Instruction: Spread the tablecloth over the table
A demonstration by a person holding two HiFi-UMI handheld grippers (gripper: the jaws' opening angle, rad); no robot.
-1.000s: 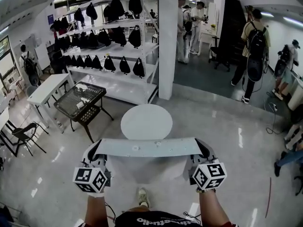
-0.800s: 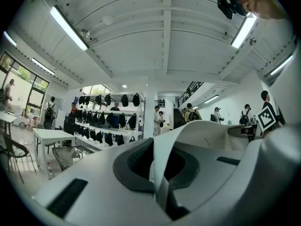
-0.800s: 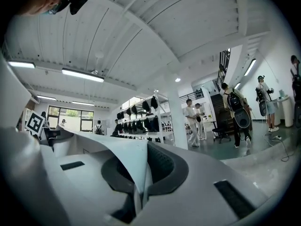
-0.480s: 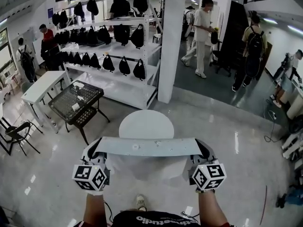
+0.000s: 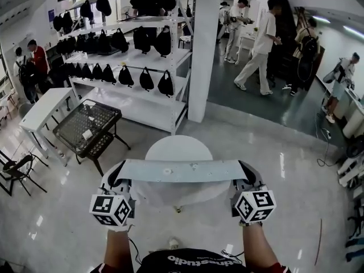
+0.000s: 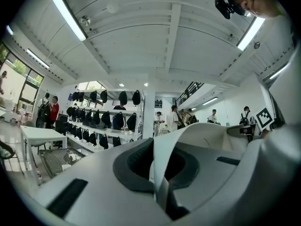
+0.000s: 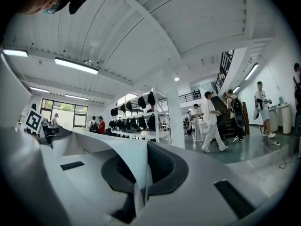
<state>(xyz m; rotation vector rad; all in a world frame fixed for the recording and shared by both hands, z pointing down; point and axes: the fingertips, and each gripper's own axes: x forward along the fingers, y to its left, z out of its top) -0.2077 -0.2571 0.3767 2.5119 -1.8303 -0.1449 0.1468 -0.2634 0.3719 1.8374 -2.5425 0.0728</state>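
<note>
A pale grey tablecloth (image 5: pixel 182 170) is stretched level between my two grippers, and its loose part hangs below. The left gripper (image 5: pixel 116 176) is shut on the cloth's left end and the right gripper (image 5: pixel 245 173) on its right end. Just beyond the cloth stands the round white table (image 5: pixel 179 148), its near edge hidden behind the cloth. In the left gripper view the cloth (image 6: pixel 197 135) runs off to the right from the shut left gripper (image 6: pixel 157 173). In the right gripper view the cloth (image 7: pixel 117 154) runs off to the left from the shut right gripper (image 7: pixel 141 182).
A black wire-mesh table (image 5: pixel 88 127), a white rectangular table (image 5: pixel 45 107) and a black chair (image 5: pixel 14 169) stand at the left. Behind the round table are a white pillar (image 5: pixel 202 50) and shelves of black bags (image 5: pixel 133 67). People (image 5: pixel 259 44) walk at the back right.
The round table has come closer and slipped partly behind the stretched cloth. Both grippers keep the same hold. A person at the back has walked across to the right.
</note>
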